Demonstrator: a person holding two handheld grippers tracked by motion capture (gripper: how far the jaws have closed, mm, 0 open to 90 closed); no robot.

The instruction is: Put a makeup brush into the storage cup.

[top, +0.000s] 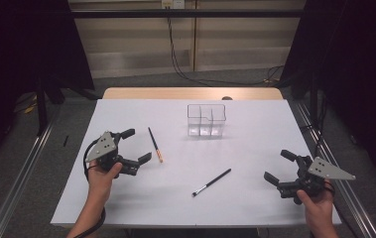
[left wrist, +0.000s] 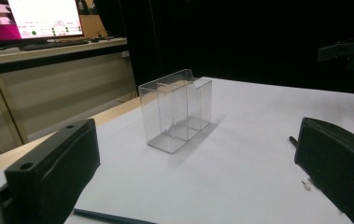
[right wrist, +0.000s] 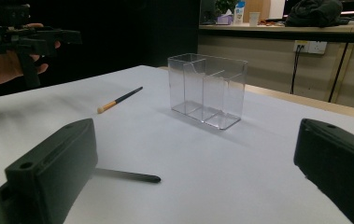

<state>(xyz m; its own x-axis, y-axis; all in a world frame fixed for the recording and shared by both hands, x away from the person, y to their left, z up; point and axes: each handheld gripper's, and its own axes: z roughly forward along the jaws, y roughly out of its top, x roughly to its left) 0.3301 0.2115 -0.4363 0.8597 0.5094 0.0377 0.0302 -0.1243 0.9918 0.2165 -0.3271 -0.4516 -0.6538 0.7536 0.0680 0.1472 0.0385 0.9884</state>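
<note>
High view: we hold both grippers wide apart-jawed, two makeup brushes lying loose on the table.
The left gripper is just beside the tan-tipped brush; the right gripper is farther from the black brush near the front edge. Both seem light, stiff, prone to roll: we'd pinch mid-handle. The clear three-compartment organizer toward the far edge stands empty.
</note>
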